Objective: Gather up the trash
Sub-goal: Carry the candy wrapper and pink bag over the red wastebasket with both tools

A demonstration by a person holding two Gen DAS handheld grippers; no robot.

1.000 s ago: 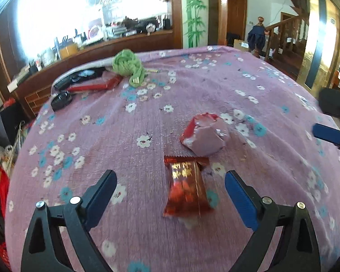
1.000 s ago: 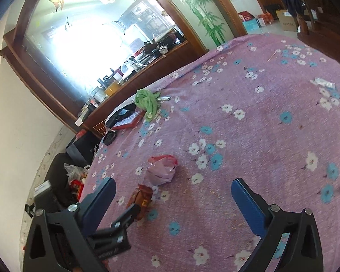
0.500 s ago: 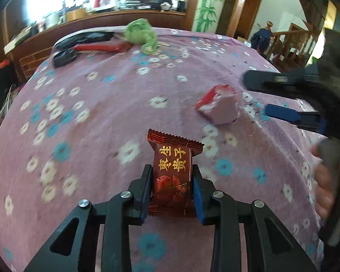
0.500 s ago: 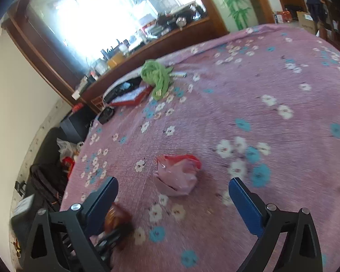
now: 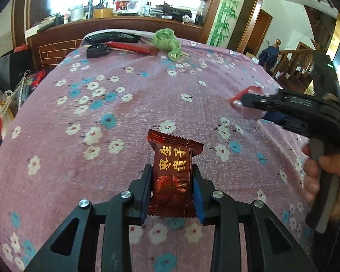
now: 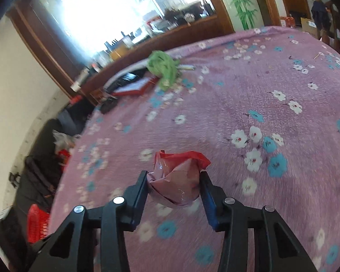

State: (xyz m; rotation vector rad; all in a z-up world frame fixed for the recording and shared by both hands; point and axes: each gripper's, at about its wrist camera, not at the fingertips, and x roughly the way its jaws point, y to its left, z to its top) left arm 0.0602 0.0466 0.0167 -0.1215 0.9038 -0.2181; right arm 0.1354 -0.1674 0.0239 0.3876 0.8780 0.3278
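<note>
A dark red candy wrapper with gold characters stands upright, and my left gripper is shut on its lower half, just above the purple flowered tablecloth. To the right, my right gripper comes in from the side, held by a person's hand. In the right wrist view the jaws of the right gripper are closing, and both pads touch the sides of a crumpled pink and red wrapper that lies between them on the cloth.
At the table's far end lie a green knotted cloth, a long red box and a black case. Past the left edge, bags and a red basket sit on the floor. A wooden counter runs behind the table.
The left gripper closed on the candy wrapper and lifted it upright. The right gripper moved over the crumpled wrapper and its jaws closed from wide open onto it.
</note>
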